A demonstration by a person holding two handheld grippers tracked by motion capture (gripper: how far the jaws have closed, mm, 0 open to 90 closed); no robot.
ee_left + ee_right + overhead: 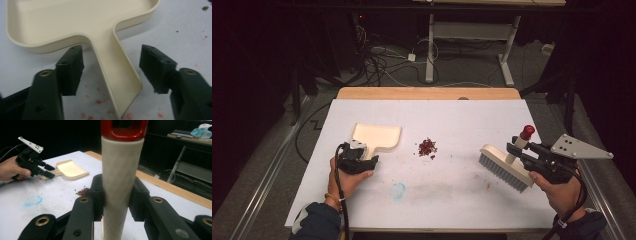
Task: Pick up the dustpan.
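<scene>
Beyond the table, the room is dark: a grey floor carries tangled cables [377,60] and the white legs of a second desk [472,45] stand at the far side.

Table [452,200]: white top with a wooden strip along its far edge. Surface condition: a faint blue smear [398,190] near the front centre and scattered reddish stains towards the right.

Brush [504,170]: cream body with grey bristles, at the right of the table, its bristles against the top. Its cream handle with a red cap rises between the jaws of the right gripper [515,148], which are clamped on the handle [122,180] from both sides.

Dustpan [377,136]: cream, flat on the table at left centre, handle pointing towards the person. The left gripper [362,159] is at that handle. In the left gripper view the handle [117,75] lies between the two jaws, which stand apart with a gap on each side, not pressing on it.

Debris [427,147]: a small heap of dark red crumbs between dustpan and brush, just beside the pan's right edge, well apart from the bristles.
</scene>
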